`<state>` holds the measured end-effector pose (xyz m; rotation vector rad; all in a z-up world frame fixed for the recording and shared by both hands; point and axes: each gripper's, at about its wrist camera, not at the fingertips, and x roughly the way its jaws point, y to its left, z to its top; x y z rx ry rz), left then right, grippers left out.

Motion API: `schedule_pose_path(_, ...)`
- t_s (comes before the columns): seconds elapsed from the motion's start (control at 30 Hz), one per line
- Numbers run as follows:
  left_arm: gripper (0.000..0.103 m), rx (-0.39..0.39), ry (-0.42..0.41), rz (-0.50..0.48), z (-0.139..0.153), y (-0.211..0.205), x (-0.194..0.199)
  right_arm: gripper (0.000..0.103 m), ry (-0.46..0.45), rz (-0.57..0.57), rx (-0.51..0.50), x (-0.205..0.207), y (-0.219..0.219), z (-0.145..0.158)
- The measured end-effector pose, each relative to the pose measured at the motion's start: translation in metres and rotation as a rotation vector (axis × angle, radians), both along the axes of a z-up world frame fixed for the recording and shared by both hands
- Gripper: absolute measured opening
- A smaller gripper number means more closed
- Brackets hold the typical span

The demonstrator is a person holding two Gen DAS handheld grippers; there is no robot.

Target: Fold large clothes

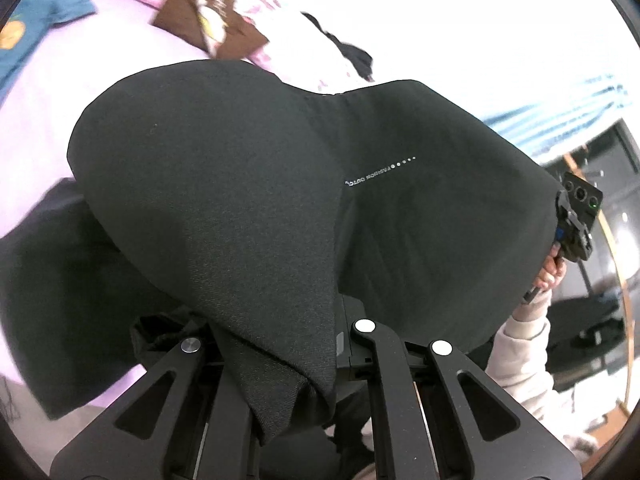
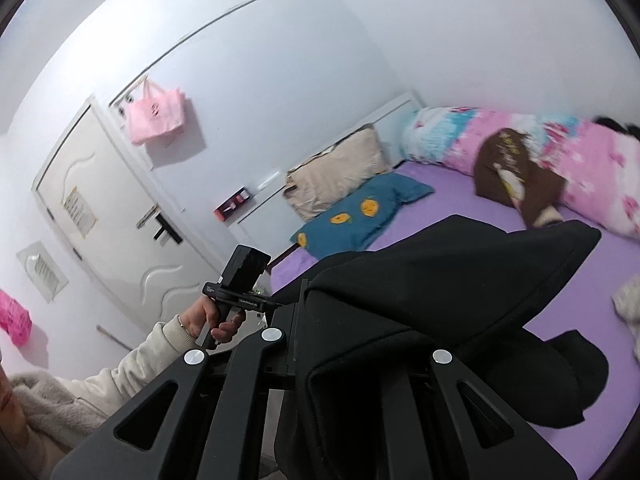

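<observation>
A large black garment (image 1: 248, 184) with a small line of white print hangs stretched between my two grippers above the purple bed sheet (image 1: 36, 144). My left gripper (image 1: 292, 364) is shut on one corner of it; the cloth drapes over the fingers and hides their tips. My right gripper (image 2: 352, 344) is shut on the other corner of the black garment (image 2: 440, 280), which covers its fingers too. The right gripper's body (image 1: 576, 216) and the hand holding it show at the garment's right edge in the left wrist view. The left gripper's body (image 2: 240, 288) shows in the right wrist view.
On the bed lie a blue cushion (image 2: 360, 212), a beige pillow (image 2: 340, 172), a brown garment (image 2: 516, 176), a pink floral quilt (image 2: 580, 160) and a white cloth (image 2: 628, 304). A white door (image 2: 112, 216) and a pink bag (image 2: 156, 116) are on the wall.
</observation>
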<state>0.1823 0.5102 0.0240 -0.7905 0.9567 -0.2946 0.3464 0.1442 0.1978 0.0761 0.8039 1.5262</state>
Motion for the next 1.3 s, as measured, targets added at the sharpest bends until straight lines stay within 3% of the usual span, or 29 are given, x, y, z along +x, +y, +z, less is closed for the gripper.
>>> schedule_pose_path(0.43, 0.005, -0.024, 0.008, 0.314, 0.006, 0.154, -0.135, 0.006, 0.026, 0.249, 0.024, -0.045, 0.221, 0.018)
schedule_pose_path(0.67, 0.005, -0.007, 0.006, 0.431, 0.008, 0.201, -0.196, 0.004, 0.109, 0.376, 0.159, -0.066, 0.276, 0.005)
schedule_pose_path(0.73, 0.005, -0.010, 0.017, 0.451, 0.002, 0.206, -0.203, 0.004, 0.103, 0.371, 0.104, -0.068, 0.285, -0.022)
schedule_pose_path(0.87, 0.005, -0.047, 0.111, 0.446, -0.061, 0.208, -0.196, 0.004, 0.167, 0.316, -0.031, -0.049, 0.278, -0.113)
schedule_pose_path(1.0, 0.005, -0.123, 0.179, 0.442, -0.140, 0.202, -0.187, 0.004, 0.281, 0.177, -0.142, -0.005, 0.232, -0.217)
schedule_pose_path(1.1, 0.005, -0.118, 0.235, 0.444, -0.180, 0.198, -0.181, 0.004, 0.365, 0.051, -0.234, 0.032, 0.187, -0.289)
schedule_pose_path(1.2, 0.005, -0.095, 0.279, 0.460, -0.203, 0.200, -0.177, 0.004, 0.409, -0.022, -0.320, 0.048, 0.160, -0.341)
schedule_pose_path(1.3, 0.005, -0.068, 0.294, 0.476, -0.214, 0.198, -0.185, 0.004, 0.439, -0.040, -0.310, 0.056, 0.149, -0.359)
